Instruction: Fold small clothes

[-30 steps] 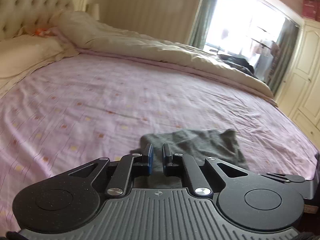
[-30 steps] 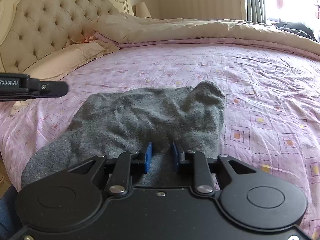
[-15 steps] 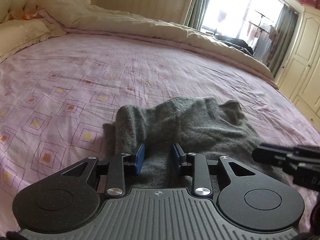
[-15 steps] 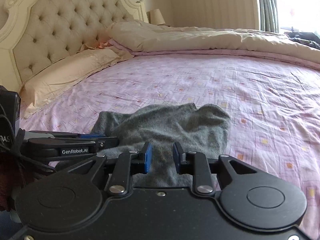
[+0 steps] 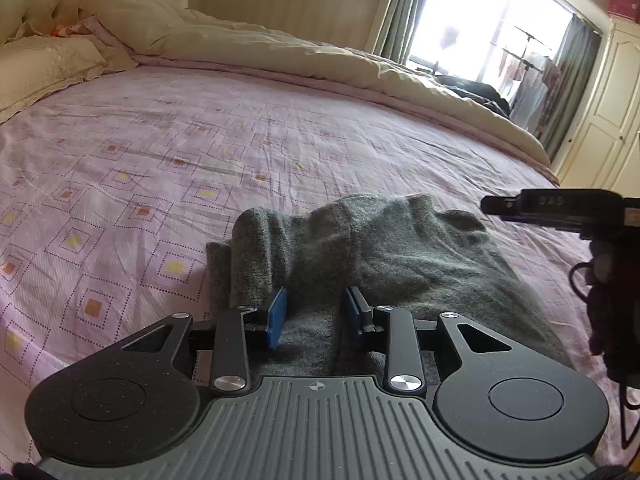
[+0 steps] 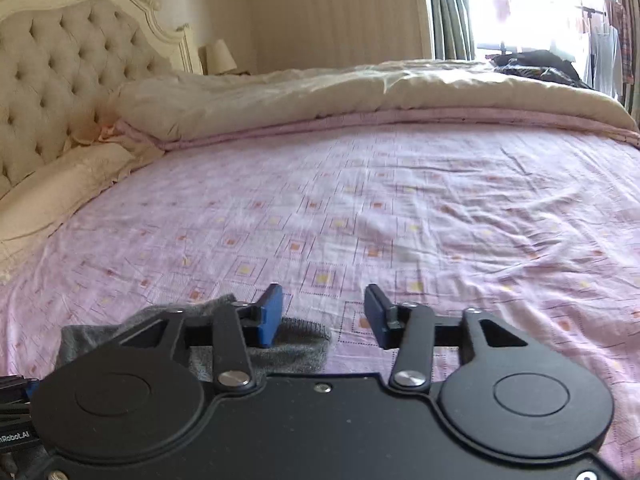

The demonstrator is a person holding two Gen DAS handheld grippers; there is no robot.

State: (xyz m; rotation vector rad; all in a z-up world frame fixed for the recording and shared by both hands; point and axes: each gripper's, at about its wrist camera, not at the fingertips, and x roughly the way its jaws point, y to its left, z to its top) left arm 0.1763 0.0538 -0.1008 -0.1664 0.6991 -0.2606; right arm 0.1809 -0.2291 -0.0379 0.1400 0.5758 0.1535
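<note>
Inspection of the bed [image 5: 168, 128] finds one grey knitted garment [image 5: 380, 248] lying on the pink patterned sheet close to the near edge, with the rest of the sheet bare up to the beige duvet [image 5: 280, 52] heaped along the far side and the pillow [image 5: 44, 64] at the headboard end. The garment is bunched rather than flat: a thick rolled ridge stands along its left side, a crease runs through the middle, and its far end is rumpled; what kind of garment it is cannot be told. The left hand-held gripper [image 5: 314, 312] sits over the near end of the garment with its blue pads spread apart and cloth between them, pinching nothing. The right hand-held gripper [image 6: 322, 316] is likewise spread wide, holding nothing; the right wrist view shows only a corner of the grey garment [image 6: 296, 344] under its left pad, with bare sheet ahead of it. In my judgement some gathering or a first fold may have been made, since layers appear doubled at the left ridge, but the result is not a neat folded bundle. Remaining work, as assessed: take hold again, smooth the wrinkles, bring the edges into line and finish the folds. No other small clothes are visible on the sheet.
</note>
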